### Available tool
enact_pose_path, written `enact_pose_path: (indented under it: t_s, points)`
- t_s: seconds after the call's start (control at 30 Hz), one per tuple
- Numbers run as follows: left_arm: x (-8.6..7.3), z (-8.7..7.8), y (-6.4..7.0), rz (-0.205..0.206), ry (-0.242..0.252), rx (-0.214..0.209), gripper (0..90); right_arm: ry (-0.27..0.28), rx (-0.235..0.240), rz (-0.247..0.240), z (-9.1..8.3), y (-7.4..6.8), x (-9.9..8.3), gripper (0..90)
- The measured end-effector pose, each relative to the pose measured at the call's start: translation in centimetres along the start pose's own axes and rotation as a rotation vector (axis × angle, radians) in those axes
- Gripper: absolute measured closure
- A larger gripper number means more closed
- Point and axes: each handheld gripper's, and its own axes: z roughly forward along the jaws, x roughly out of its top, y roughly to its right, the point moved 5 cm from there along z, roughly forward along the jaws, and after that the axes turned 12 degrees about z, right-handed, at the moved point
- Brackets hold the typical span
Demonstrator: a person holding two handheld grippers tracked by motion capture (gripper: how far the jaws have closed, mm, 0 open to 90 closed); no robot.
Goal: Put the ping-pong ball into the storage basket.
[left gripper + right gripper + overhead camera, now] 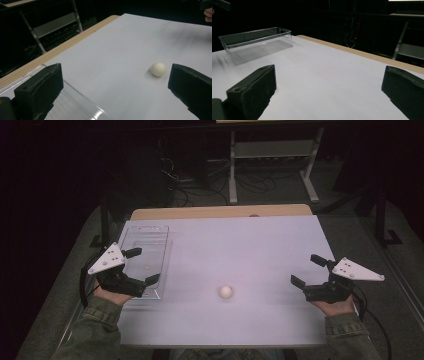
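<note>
Fingers spread wide on both: left gripper (pixel 141 266) over clear bin (pixel 145 240) edge, right gripper (pixel 308 270) nr table (pixel 280 320) edge.

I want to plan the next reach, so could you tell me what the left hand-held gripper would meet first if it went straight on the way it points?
Probably the white ball, though it lies right of centre between the open jaws of the left hand-held gripper, so it might slip past.
</note>
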Motion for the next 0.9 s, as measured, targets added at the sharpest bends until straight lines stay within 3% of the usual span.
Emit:
enact_pose_path:
  t_s: [0.2,0.5,0.9]
  points:
    - [1.0,1.1,-0.2,0.011,-0.031,-0.037,0.0,-0.012,0.002,-0.003,0.1,0.0,-0.2,0.0]
    - [1.4,1.8,-0.4,0.022,-0.056,-0.058,0.0,-0.015,0.004,0.009,0.1,0.2,-0.3,0.0]
    - [2.8,4.0,0.2,0.085,-0.132,-0.131,0.0,-0.076,0.023,0.014,0.6,0.0,-1.0,0.0]
